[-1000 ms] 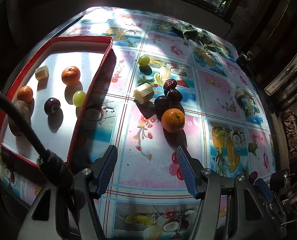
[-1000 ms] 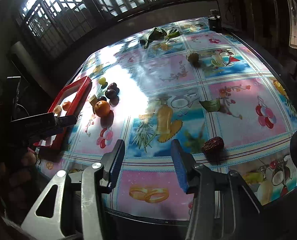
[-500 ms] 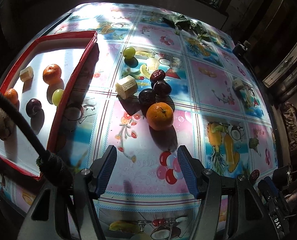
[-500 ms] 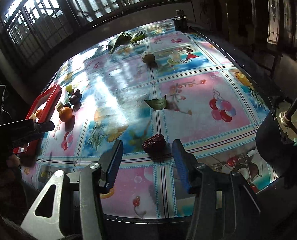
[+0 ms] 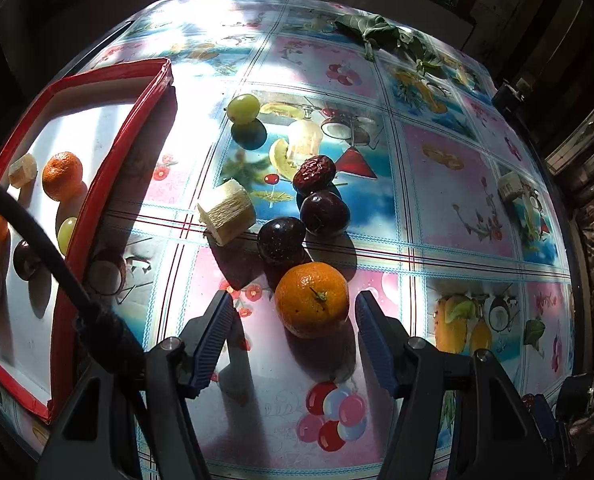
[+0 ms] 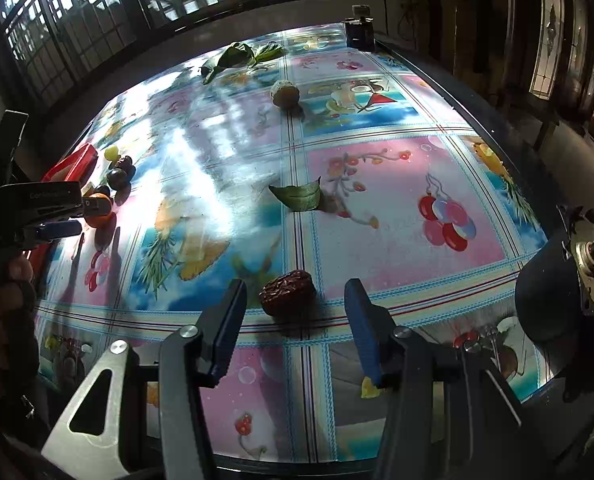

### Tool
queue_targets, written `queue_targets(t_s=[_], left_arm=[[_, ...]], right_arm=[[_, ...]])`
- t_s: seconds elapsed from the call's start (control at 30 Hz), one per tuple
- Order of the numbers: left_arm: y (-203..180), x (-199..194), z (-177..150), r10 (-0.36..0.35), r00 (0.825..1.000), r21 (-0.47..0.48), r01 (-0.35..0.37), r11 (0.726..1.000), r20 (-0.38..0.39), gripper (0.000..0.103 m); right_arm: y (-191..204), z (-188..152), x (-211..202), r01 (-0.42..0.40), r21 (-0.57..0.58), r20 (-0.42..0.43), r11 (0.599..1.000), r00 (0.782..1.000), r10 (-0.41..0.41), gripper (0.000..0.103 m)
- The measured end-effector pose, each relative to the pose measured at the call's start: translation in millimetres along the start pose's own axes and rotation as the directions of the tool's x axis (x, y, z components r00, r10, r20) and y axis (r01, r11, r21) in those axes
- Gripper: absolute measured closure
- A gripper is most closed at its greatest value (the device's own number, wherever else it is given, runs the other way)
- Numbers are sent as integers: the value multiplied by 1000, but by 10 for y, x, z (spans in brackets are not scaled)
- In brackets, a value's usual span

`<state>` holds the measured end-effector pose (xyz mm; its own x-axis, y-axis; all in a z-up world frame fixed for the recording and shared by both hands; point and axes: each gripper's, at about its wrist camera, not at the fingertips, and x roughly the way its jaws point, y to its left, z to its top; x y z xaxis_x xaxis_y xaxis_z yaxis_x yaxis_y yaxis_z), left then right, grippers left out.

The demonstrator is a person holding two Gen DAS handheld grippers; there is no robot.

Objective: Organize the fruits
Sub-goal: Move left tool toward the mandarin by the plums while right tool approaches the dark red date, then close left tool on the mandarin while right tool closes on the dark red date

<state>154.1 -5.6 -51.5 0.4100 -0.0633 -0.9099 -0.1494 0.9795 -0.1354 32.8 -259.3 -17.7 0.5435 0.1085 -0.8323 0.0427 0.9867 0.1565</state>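
Both grippers are hanging open, holding nothing. Left gripper (image 5: 293, 320) is straddling the orange (image 5: 312, 300); right gripper (image 6: 295, 312) is framing the date (image 6: 287, 293).

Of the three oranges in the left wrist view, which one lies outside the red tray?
The orange between the left gripper's open fingers lies on the tablecloth; the other two sit inside the red tray.

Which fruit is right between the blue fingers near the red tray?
Start at the red-rimmed white tray on the fruit-print tablecloth. Beside it lies a small cluster of fruit. Nearest the open left gripper sits a round orange tangerine, the only orange one outside the tray, next to two dark shiny plums.
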Motion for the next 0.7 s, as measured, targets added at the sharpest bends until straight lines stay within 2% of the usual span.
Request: queue_targets(t_s=[0.1,0.17,0.2,0.23,0.27,0.57,0.7], left_arm=[[-45,20,17,20,1000,15,-20,1000,14,42],[-68,20,16,40,999,27,-41,999,24,48],[-76,15,8,47,998,32,-48,998,30,57],[-85,9,1,39,999,39,-40,998,32,68],[-86,-1,-8,38,999,42,-39,998,31,68],[-11,-217,-142,18,998,41,-20,999,54,68],[15,-368,-201,63,994,46,-68,997,94,68]], right_arm=[[38,21,28,22,-28,0,999,1000,-22,51],[76,23,44,41,-51,1,998,999,-41,55],[101,17,48,53,-67,3,996,999,-53,57],[119,13,51,57,-77,5,995,998,-57,66],[132,8,49,49,-82,6,995,999,-49,72],[233,19,-80,-18,-69,26,997,999,19,72],[361,62,-147,-63,-78,40,995,997,66,72]])
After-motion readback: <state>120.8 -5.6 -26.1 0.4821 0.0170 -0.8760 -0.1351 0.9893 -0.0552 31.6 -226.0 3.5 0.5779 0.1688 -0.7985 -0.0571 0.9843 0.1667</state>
